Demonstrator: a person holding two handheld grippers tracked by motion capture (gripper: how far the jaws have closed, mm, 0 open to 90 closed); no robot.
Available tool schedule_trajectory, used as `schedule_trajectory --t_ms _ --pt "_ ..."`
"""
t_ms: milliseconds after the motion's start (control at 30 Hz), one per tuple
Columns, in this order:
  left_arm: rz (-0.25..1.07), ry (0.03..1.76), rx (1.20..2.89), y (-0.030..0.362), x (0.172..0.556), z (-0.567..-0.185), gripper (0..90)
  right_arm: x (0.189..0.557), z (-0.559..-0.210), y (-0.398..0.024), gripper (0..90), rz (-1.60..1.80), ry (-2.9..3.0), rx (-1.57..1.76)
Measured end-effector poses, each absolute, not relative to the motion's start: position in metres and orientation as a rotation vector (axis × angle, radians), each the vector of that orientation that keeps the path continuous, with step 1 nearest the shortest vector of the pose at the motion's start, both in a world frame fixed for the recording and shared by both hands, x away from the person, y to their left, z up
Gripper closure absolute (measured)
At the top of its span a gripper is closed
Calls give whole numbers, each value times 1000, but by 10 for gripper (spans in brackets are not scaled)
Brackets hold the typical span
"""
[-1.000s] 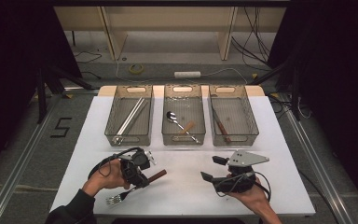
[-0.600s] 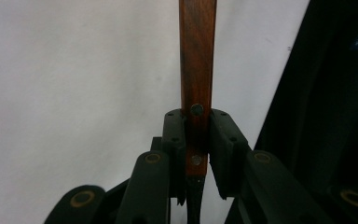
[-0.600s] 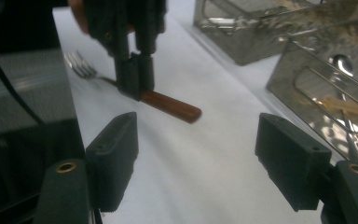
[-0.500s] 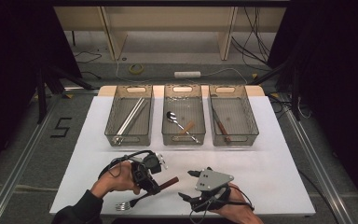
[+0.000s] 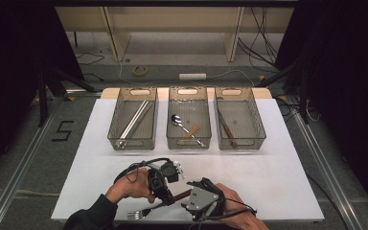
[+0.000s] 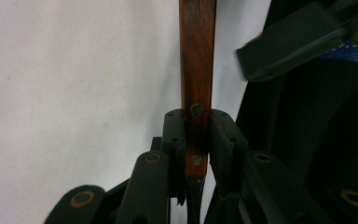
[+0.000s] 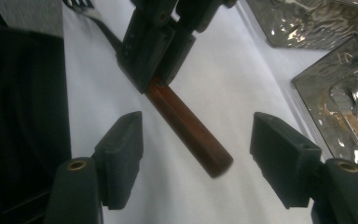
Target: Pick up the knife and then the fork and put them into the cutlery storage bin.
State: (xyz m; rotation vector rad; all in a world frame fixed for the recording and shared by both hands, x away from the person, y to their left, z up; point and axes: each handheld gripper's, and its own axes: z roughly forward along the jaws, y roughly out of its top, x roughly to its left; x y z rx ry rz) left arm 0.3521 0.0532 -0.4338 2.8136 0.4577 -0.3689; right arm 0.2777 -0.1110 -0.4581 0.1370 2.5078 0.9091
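Left gripper (image 5: 165, 188), item one: clamped on the wooden handle of a fork (image 5: 146, 211), the pads pressing it just past the rivets, as the left gripper view shows (image 6: 196, 140). We hold the fork low over the near edge of the white desk (image 5: 278, 158), tines toward the person's left, the handle's free end angled up toward the right hand.

Right gripper (image 5: 191, 201), item two: since a second ago we have brought it from the right part of the desk in to the middle, down beside the left one. Its jaws have just been closing a little but stand wide, one on each side of the handle's free end (image 7: 191, 133), neither pad touching the wood. We judge this a hand-over about to happen: the right gripper is lined up to take the handle, and the left must let go only once the right has pinched it.

Further entries, at the far side of the desk:
- left bin (image 5: 133, 120), holding long pale metal pieces;
- middle bin (image 5: 188, 120), holding a spoon (image 5: 176, 119);
- right bin (image 5: 239, 120), holding one dark-handled utensil, kind not clear.

We judge that the fork goes to one of these bins, which one we cannot tell.
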Motion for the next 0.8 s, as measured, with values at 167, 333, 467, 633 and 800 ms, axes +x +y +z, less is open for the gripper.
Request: schedule_trajectory --t_ms 167,333,467,633,800 --pt "-368 436 2818 49 351 -430 767 277 -463 -108 401 821 2508 48" --pt "-382 438 2817 45 350 -431 767 275 -465 -105 447 796 2487 10" --pt "-380 435 2819 43 350 -431 767 273 -468 -103 485 778 2468 -6" --pt "-369 428 2828 42 349 -429 766 271 -470 -102 537 750 2451 -44" --pt "-369 425 2837 41 348 -428 767 268 -470 -101 591 713 2428 -109"
